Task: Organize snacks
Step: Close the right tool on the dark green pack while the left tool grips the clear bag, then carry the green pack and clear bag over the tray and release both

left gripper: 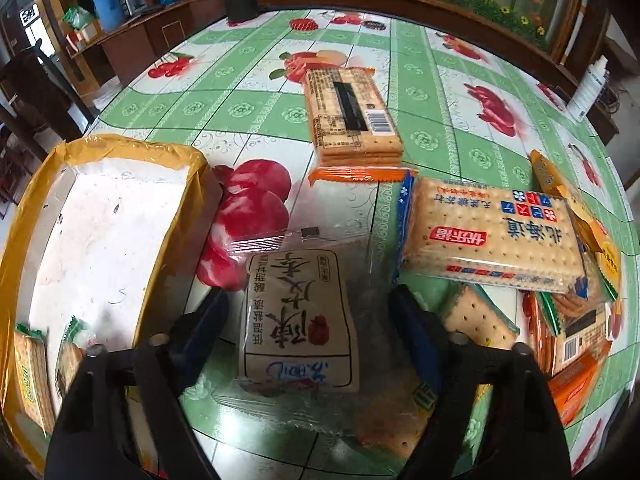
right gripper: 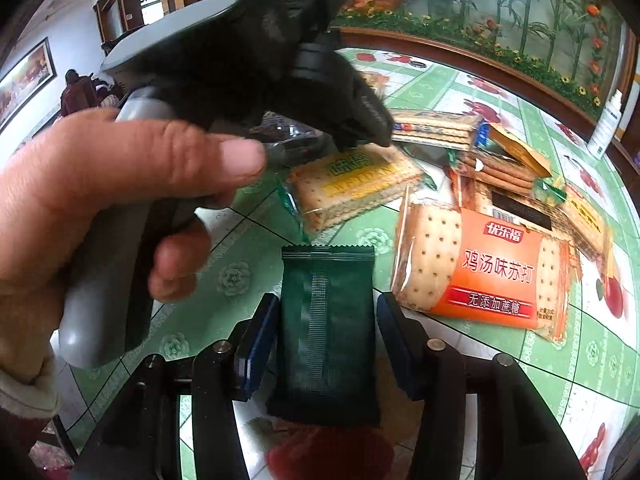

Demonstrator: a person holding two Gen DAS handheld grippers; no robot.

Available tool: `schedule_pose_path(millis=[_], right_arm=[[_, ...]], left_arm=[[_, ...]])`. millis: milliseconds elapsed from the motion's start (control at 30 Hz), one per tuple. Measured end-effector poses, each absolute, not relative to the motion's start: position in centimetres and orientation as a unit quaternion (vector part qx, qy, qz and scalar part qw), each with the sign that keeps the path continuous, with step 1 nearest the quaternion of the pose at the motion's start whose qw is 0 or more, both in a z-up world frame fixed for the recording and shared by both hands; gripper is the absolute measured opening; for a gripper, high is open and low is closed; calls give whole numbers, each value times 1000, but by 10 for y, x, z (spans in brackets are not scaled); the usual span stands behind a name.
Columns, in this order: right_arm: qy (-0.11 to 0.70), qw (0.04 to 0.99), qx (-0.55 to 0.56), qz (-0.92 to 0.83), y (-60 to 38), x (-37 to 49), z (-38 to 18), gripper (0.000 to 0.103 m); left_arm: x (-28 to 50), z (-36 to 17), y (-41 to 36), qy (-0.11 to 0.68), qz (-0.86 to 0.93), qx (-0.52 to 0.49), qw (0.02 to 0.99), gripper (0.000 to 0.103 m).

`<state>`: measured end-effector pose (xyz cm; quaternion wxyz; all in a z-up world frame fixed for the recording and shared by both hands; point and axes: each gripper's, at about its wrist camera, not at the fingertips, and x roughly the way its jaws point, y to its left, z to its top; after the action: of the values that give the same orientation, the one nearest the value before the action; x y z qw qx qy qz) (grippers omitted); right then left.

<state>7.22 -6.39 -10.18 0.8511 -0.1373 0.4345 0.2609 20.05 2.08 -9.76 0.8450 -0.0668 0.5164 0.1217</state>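
While my left gripper (left gripper: 308, 312) tips steeply down at the green fruit-print tablecloth (left gripper: 240, 108), its jaws stand about half wide on either side of a clear plastic packet with a cream label of black characters (left gripper: 298, 320); pads look just off the wrapper, not pressing. Packet lies flat on the cloth, just beside the white cardboard box with yellow tape round its rim (left gripper: 100, 240), which sits at left with green-wrapped cracker packs (left gripper: 30, 376) in its near corner. Blue-edged cracker pack (left gripper: 492, 240) lies right of the jaws, atop a pile. From the right wrist view I see the left hand (right gripper: 80, 200) wrapped round the grey handle, thumb laid along the top, gripper nose angled down. My right gripper (right gripper: 326, 332) also points down, jaws narrow, clamped on a dark green foil sachet (right gripper: 326, 332) held upright between the blue pads above the cloth. Orange cracker pack (right gripper: 492, 272) lies just right.
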Motion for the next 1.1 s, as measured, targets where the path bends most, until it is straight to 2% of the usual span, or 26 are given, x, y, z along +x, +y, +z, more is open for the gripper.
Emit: schedule_pose_path(millis=[33, 67, 300, 600, 1100], right_arm=[[434, 852, -137, 259, -66, 71, -102, 50], [434, 853, -137, 257, -67, 71, -101, 48], [433, 858, -110, 253, -82, 71, -99, 46], [426, 865, -74, 254, -104, 61, -89, 45], [377, 895, -30, 235, -146, 26, -43, 46]], left_arm=[[198, -95, 21, 512, 122, -66, 848, 66], [198, -95, 21, 510, 121, -63, 849, 63], [190, -92, 20, 496, 100, -57, 861, 58], [148, -83, 11, 455, 81, -38, 886, 57], [68, -29, 4, 365, 66, -17, 929, 57]])
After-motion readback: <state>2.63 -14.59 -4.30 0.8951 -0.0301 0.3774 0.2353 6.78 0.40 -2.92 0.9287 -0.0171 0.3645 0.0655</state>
